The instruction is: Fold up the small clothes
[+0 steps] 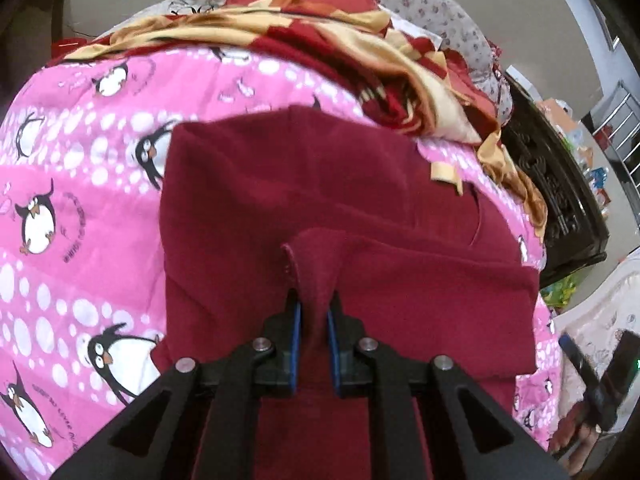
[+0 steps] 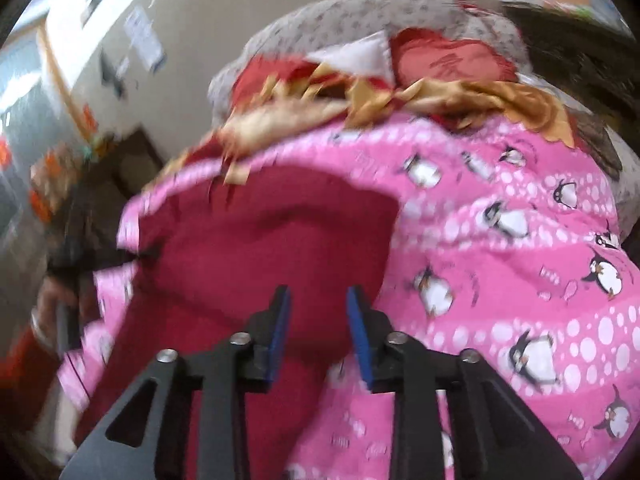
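A dark red garment (image 1: 304, 192) lies spread on a pink penguin-print sheet (image 1: 68, 208). My left gripper (image 1: 314, 300) is shut on a pinched-up fold of the garment's near edge, held between the blue pads. In the right wrist view the same red garment (image 2: 280, 232) lies on the pink sheet (image 2: 500, 280). My right gripper (image 2: 318, 300) is open and empty, hovering over the garment's near right edge. That view is motion-blurred. The right gripper also shows at the lower right edge of the left wrist view (image 1: 596, 376).
A crumpled red-and-yellow patterned cloth (image 1: 360, 56) and a grey floral pillow (image 1: 432, 4) lie at the far side of the bed. Dark carved furniture (image 1: 560, 192) stands to the right of the bed. A beige wall rises behind.
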The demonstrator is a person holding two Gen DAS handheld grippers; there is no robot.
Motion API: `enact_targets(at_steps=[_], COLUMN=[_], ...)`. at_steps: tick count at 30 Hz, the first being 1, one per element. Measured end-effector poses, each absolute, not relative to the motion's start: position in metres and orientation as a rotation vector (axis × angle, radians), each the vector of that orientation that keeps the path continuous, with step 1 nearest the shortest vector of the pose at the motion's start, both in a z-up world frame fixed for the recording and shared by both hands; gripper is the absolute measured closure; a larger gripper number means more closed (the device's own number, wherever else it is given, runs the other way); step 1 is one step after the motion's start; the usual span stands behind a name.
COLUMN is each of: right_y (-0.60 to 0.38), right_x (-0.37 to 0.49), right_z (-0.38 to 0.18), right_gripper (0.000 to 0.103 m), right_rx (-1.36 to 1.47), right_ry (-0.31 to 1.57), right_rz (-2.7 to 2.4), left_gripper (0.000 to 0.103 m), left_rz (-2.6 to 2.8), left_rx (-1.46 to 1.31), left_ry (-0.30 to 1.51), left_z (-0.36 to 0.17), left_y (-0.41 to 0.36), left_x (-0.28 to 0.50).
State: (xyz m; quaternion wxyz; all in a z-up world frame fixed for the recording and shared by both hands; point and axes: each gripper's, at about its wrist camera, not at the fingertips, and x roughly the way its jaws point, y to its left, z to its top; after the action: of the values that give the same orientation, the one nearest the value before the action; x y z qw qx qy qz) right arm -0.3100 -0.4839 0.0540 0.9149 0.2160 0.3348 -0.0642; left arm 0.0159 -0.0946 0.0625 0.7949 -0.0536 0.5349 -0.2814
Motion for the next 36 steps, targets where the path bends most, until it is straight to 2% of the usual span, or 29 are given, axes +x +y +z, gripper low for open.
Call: enact_targets(at_steps=[1,4,8,9,10,11,13,18,20,29,31,33,36], right_y=[-0.491,-0.513,-0.520,-0.520,-0.518,-0.517,-0.513,-0.512,-0.515,-0.472,-0.460,-0.449,-0.446], right_x=[-0.303,-0.266,-0.222,-0.220,-0.221,-0.223,-0.227,-0.213,-0.220,-0.266,-0.269,-0.267,-0.265], right_z=[0.053,0.033,0.000,0.000,0.006,0.014,0.025,0.000,0.007,0.055,0.051,0.037,0.006], right_gripper=[0.042,0.032,0.033,0.050,0.061,0.065,0.065,0.063,0.049,0.049,0.049,0.050,0.054], right_rx=[0.471,0.572,0.603,0.595,0.581,0.553,0.507,0.464,0.461,0.398,0.398,0.357,0.298], right_ry=[0.684,0.731,0.851,0.844,0.821,0.790,0.743,0.829,0.822,0.764,0.771,0.817,0.917], right_rz=[-0.140,-0.173,-0.174,-0.175,-0.177,-0.187,-0.200,-0.269,-0.309,-0.165,-0.120,-0.132,-0.206], left_gripper=[0.091,0.091,0.091,0.091,0.091,0.091,0.090,0.086,0.086,0.062,0.059,0.050,0.050], left_rz=[-0.604,-0.599,-0.602,-0.612,-0.620,-0.622,-0.611,-0.544,-0.541,-0.505,-0.510,-0.504,-0.485], left_rx=[-0.126,-0.119,-0.094,-0.097,-0.099,-0.100,-0.092,-0.102,-0.126,-0.068,-0.053,-0.022,0.023], left_ry=[1.151,1.148,1.138,1.130,1.122,1.115,1.104,1.174,1.179,1.066,1.043,1.033,1.060], left_z=[0.063,0.063,0.067,0.071,0.073,0.075,0.074,0.039,0.037,0.070,0.073,0.070,0.053], left_y=[-0.094,-0.094,-0.100,-0.099,-0.097,-0.095,-0.092,-0.092,-0.089,-0.076,-0.079,-0.083,-0.092], left_x=[0.017,0.018,0.015,0.014,0.012,0.012,0.011,0.023,0.025,0.008,-0.001,-0.007,-0.008])
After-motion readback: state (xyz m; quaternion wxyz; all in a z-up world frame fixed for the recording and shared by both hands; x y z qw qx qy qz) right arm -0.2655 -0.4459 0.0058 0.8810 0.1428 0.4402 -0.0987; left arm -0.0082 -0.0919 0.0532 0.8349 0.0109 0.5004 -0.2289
